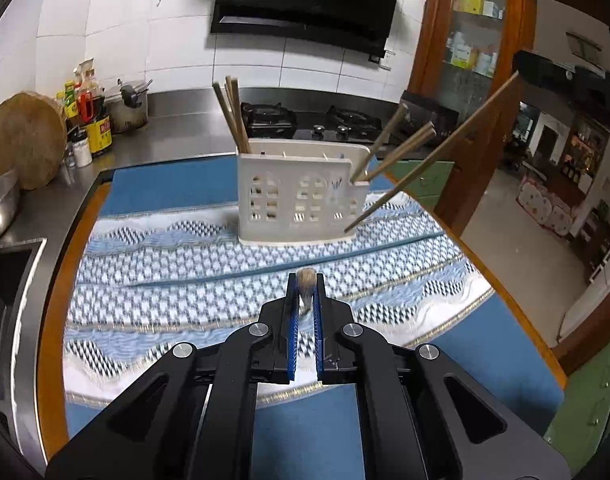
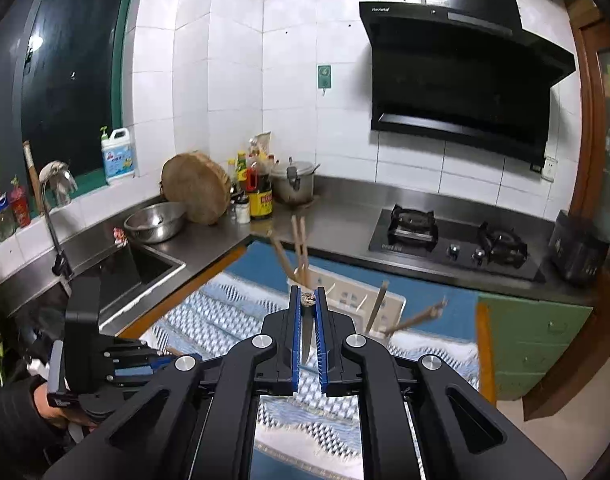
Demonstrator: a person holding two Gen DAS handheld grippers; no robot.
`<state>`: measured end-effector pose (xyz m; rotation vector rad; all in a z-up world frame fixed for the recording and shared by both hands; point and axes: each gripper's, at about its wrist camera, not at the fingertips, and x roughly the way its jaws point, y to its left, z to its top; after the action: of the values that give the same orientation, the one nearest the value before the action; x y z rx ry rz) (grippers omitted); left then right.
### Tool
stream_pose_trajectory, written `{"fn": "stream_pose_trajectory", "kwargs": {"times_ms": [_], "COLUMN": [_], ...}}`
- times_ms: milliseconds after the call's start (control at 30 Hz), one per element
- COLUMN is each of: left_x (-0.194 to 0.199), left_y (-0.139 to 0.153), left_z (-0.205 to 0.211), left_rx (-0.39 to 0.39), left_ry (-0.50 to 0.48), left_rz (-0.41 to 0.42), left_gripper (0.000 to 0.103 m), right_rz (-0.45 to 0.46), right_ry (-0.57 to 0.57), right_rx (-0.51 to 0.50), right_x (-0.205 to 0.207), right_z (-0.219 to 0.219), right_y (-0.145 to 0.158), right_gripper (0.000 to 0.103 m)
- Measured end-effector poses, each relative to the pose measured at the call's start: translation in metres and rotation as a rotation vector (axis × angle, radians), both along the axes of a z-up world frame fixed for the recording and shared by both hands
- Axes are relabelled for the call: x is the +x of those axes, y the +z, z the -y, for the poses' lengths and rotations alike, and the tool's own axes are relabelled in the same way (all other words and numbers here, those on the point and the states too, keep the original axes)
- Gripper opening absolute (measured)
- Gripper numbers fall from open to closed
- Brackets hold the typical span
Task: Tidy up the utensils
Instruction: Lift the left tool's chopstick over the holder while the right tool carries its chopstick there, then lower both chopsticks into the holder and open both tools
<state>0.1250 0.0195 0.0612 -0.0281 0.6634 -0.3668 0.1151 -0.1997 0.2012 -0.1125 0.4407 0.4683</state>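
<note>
Chopsticks (image 1: 385, 148) lean from the right end of the white utensil holder (image 1: 301, 196), far of the left tool (image 1: 305, 280), which grips a bristled brush end (image 1: 306, 282). Right tool (image 2: 308, 298) pinches a small knife (image 2: 307, 336) above the patterned desk cloth (image 1: 185, 260).

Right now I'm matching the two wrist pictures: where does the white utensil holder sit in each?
Left wrist: utensil holder at centre, upright on the patterned cloth.
Right wrist: utensil holder at centre, partly hidden behind the right gripper.
Shared landmark: the gas stove behind it.
</note>
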Motion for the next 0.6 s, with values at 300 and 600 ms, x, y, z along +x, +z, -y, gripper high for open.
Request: {"fn": "stream_pose_trajectory", "kwargs": {"times_ms": [300, 600], "left_x": [0.041, 0.079], "left_y": [0.047, 0.127], "left_z": [0.003, 0.003], "left_rx": [-0.028, -0.102], "left_ry": [-0.01, 0.025], "left_rz": [0.051, 0.233], "left_gripper": [0.005, 0.005], "right_rz": [0.04, 0.003], "right_ry": [-0.082, -0.137], "right_rx": [-0.037, -0.064], "right_x": [0.043, 0.089], "right_z": [0.008, 0.01], "right_y": [0.029, 0.011], "right_gripper": [0.007, 0.007]}}
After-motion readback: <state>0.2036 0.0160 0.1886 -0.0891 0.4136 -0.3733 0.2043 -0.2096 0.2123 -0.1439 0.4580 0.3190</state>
